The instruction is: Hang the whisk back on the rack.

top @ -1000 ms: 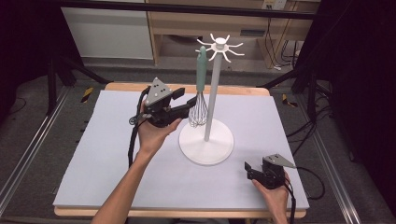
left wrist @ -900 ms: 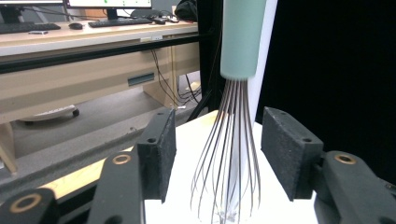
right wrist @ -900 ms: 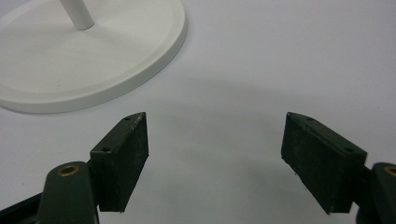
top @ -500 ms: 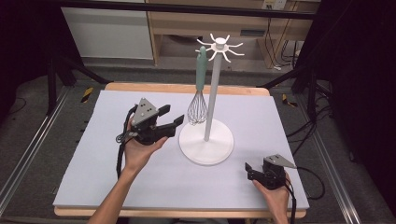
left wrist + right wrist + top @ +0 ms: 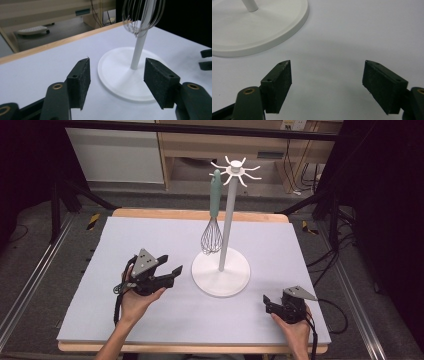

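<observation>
Tabletop [image 5: 100, 270]: bare mat carrying the stand.
Stand [image 5: 220, 275]: at centre; its hooks keep utensils upright.
Whisk [image 5: 213, 220]: hangs at the pole's 9 o'clock; handle cut off in the left gripper view.
Left gripper [image 5: 170, 269]: jaws just opened wide, empty, at the stand's 9 o'clock.
Right gripper [image 5: 266, 303]: wide, empty, resting at 4 o'clock.

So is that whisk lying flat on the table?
No, the whisk hangs upright from a hook at the top of the white stand, its wire end clear of the stand's base.
</observation>
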Available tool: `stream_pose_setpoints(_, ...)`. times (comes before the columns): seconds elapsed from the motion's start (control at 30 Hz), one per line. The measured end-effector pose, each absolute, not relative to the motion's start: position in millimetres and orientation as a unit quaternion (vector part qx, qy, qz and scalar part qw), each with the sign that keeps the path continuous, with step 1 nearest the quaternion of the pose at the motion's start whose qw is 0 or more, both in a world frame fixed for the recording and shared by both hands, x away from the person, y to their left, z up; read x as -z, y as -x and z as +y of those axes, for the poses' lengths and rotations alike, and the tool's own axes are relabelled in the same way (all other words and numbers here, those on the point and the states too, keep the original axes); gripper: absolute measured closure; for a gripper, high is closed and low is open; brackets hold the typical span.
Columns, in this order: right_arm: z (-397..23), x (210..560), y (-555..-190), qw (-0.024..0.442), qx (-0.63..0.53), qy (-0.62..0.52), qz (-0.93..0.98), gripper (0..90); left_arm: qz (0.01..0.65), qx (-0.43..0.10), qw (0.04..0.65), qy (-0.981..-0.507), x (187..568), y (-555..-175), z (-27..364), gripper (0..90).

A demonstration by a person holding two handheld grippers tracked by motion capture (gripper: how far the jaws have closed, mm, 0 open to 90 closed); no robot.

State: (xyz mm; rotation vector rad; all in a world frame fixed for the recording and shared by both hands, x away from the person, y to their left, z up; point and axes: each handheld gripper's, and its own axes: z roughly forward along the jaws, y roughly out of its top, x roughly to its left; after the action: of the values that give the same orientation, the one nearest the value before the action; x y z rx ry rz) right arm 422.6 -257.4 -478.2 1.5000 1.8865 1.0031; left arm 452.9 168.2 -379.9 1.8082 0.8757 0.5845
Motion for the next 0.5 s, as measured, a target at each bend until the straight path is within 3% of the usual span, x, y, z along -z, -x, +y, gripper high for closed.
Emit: stream_pose_setpoints(0.5, -259.4, 479.5, -422.0, 0.264, -0.356, -0.561, 0.699, 22.9, 0.419, -0.252, 0.460, -0.741, 418.7, -445.8, 220.6, 35.8)
